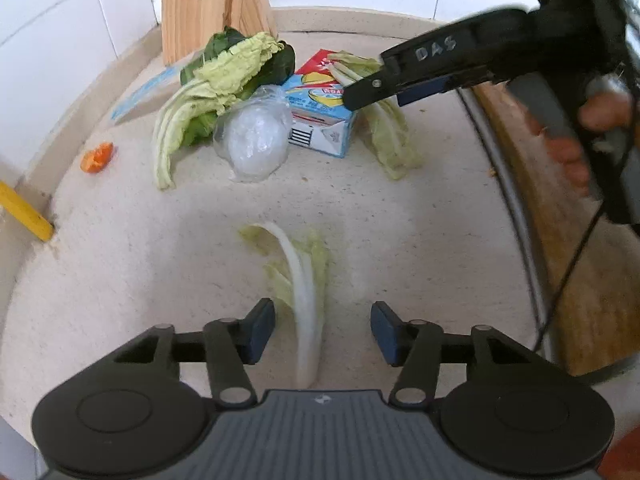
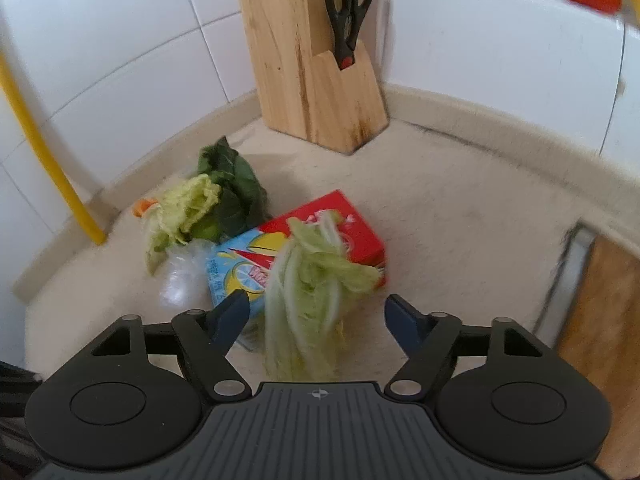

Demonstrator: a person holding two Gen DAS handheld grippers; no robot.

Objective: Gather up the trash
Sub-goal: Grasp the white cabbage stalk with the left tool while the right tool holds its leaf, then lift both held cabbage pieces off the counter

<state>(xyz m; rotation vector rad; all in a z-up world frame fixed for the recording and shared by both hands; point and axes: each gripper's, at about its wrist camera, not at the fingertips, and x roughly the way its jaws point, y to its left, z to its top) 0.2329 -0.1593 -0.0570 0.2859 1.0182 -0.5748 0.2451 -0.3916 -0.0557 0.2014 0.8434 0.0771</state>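
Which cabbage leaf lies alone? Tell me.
The white-stemmed leaf between the left gripper's fingers; the others lie by the carton.

Three pale cabbage leaves (image 1: pixel 300 292), one dark leaf (image 1: pixel 280 66), one carton (image 1: pixel 320 120), one plastic wad (image 1: pixel 254 140), one knife block (image 2: pixel 312 68).

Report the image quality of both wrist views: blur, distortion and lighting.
Left wrist view: strong fisheye bending of the counter edge; the cabbage leaf near the left tool is slightly soft, and the other tool is blurred. Right wrist view: the leaf on the carton is smeared; the knife block is sharper. Even, soft light, no glare.
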